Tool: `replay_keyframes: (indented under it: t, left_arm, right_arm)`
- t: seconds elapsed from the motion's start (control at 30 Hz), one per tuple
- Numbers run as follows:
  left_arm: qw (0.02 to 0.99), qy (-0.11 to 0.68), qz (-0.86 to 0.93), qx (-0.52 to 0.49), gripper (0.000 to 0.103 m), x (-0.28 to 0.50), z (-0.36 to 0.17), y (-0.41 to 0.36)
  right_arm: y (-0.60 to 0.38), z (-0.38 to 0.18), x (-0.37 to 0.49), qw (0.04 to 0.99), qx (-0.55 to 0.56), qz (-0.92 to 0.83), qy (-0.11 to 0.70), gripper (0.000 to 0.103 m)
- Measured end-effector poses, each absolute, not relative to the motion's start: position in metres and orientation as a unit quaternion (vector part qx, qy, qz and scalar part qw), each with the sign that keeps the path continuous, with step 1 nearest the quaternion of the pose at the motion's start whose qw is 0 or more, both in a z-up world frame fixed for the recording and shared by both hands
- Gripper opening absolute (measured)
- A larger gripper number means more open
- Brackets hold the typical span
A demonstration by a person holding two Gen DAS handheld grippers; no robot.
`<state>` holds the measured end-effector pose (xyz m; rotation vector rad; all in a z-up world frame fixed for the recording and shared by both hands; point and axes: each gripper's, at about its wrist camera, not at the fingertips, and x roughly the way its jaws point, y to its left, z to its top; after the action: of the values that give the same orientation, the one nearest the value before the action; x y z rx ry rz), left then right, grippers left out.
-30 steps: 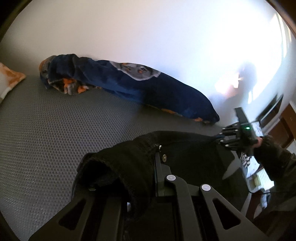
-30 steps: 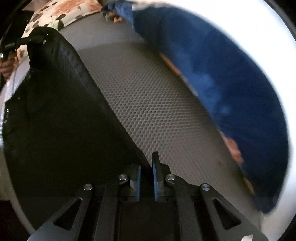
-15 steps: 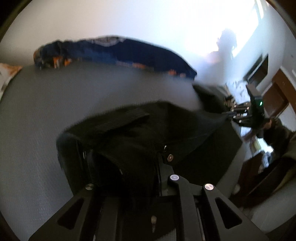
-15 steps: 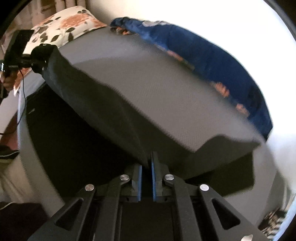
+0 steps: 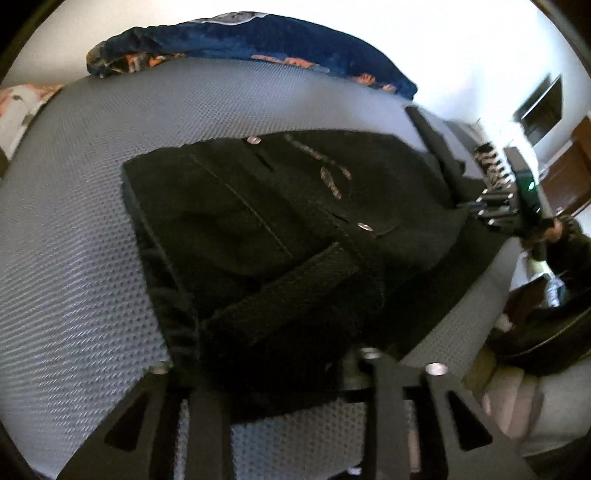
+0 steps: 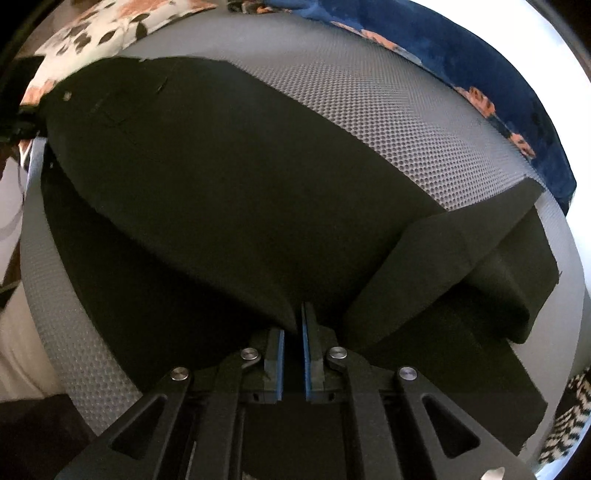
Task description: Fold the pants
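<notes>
Pants point(image 5: 280, 206), black, lie spread across a grey mesh-covered bed point(image 5: 74, 236), waistband end toward the left gripper point(image 5: 266, 373) and legs running toward the right gripper point(image 6: 293, 332). Left jaws are buried under a thick bunch of waistband cloth; they seem to be clamped on it, though the tips are hidden. Right jaws are pressed together on a pinch of the fabric's edge, which rises to them like a tent. In the right wrist view one leg end is doubled over itself at the right, near the bed's far edge. Folding looks barely under way: the garment appears laid out, with most folds left to make. A blue blanket point(image 5: 258, 40) lies along the far side and a floral pillow point(image 6: 110, 33) sits at the far left.
</notes>
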<state>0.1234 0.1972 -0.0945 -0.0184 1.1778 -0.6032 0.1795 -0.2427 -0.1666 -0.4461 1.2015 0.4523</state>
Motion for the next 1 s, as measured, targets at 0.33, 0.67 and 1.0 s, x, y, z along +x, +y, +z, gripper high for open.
replay_keyframes:
  t: [0.33,0.67,1.0]
  left_arm:
    - [0.832,0.521,-0.158,-0.105,0.072,0.086,-0.054,0.247]
    - [0.752,0.524,-0.11,-0.385,0.071,0.081,-0.083,0.239]
    - [0.751,0.527,-0.046,-0.396,0.019,0.115,-0.1,0.243]
  right_arm:
    - [-0.248,-0.166,0.169,0.792,-0.197,0.206,0.54,0.008]
    - [-0.249,-0.163,0.164,0.801,-0.186,0.213,0.527,0.009]
    - [-0.253,-0.154,0.164,0.814,-0.162,0.206,0.519,0.01]
